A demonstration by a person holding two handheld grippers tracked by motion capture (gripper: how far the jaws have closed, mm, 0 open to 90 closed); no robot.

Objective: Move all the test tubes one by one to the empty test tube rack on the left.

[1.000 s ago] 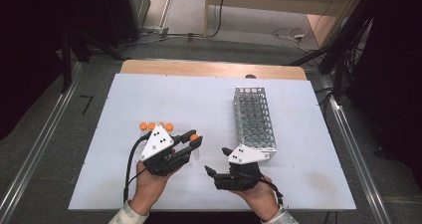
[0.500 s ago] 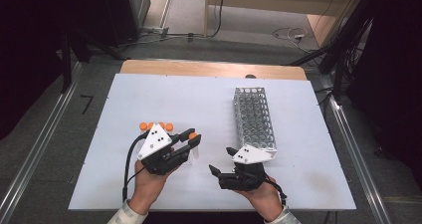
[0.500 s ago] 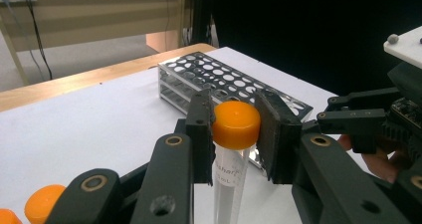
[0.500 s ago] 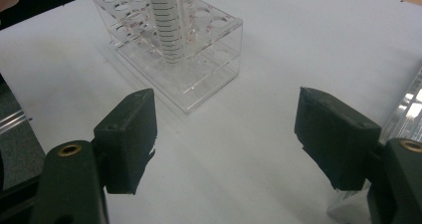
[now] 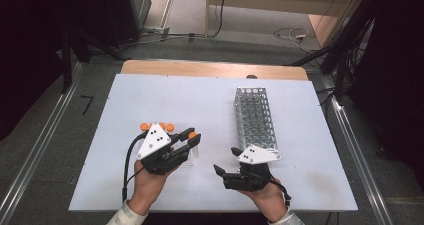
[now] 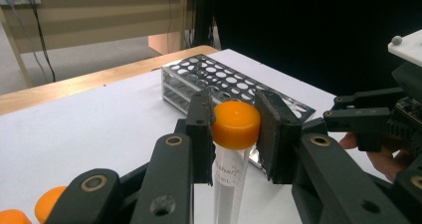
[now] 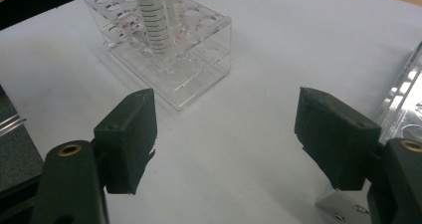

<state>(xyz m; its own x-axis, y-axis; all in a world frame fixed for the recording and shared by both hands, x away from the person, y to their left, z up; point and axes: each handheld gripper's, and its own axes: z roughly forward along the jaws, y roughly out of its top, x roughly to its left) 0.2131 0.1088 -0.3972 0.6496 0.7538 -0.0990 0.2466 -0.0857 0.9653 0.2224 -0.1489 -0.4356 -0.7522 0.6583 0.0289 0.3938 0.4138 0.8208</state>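
My left gripper (image 6: 234,122) is shut on the orange cap (image 6: 236,124) of a clear graduated tube (image 6: 229,184), which hangs upright between the jaws. In the high view the left gripper (image 5: 193,136) sits over a small clear acrylic rack (image 5: 189,157) at the table's front left. In the right gripper view, tubes (image 7: 152,20) stand in that clear rack (image 7: 199,59). My right gripper (image 7: 224,119) is open and empty, its jaws low over bare table. In the high view the right gripper (image 5: 225,160) points left toward the clear rack.
A long perforated metal rack (image 5: 255,117) lies right of centre, its near end beside my right hand; its edge (image 7: 403,104) also shows in the right gripper view. More orange-capped tubes (image 5: 157,127) stand behind the left gripper. The white table (image 5: 175,95) has a wooden far edge.
The right gripper has drifted very slightly to the right. The left gripper holds still with its grip on the cap unchanged.
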